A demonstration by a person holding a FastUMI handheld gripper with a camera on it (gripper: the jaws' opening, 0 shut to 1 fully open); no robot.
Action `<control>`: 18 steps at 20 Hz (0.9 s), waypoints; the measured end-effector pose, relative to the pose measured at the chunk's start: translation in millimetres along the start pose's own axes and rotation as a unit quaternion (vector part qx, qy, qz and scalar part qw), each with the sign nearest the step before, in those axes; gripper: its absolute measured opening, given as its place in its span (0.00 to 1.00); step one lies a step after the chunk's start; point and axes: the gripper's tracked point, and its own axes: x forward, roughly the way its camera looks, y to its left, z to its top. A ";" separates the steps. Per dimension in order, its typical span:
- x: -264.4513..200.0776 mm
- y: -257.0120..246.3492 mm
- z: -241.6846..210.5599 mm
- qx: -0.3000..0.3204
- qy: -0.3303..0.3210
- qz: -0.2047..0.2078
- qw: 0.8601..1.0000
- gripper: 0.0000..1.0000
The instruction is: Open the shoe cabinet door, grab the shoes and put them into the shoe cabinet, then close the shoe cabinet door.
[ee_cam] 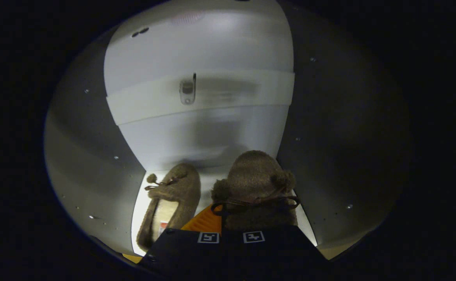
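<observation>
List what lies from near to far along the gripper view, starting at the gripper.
Gripper with its jaws on the right slipper → cabinet floor, with the left slipper lying on it → back wall → shelf edge across the back wall.

Dim, softly blurred fisheye view; cabinet back wall point(198, 54) brightest, side walls shadowed.

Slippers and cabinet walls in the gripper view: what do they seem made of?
Both slippers, one lying on the cabinet floor and one at the gripper fingers, look like brown fuzzy fleece or faux fur, with pompoms and cord bows; the lying one shows a paler plush lining. The cabinet walls look like smooth white laminated board with a dull sheen, probably not metal.
</observation>
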 end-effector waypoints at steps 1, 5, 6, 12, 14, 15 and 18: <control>12.0 0.9 -7.0 -0.005 0.012 -0.003 1.000 0.08; 43.7 4.3 -20.7 -0.009 0.043 -0.002 0.999 0.08; 43.2 4.5 -17.9 -0.008 0.041 -0.003 0.999 0.07; 55.5 -0.7 -14.0 0.006 0.037 0.008 0.999 0.08; 51.2 -0.2 -17.2 0.002 0.043 0.014 0.999 0.17; 47.1 -0.4 -19.5 -0.003 0.045 0.010 0.999 0.23; 26.9 -2.7 -27.6 -0.025 0.046 -0.009 0.999 0.43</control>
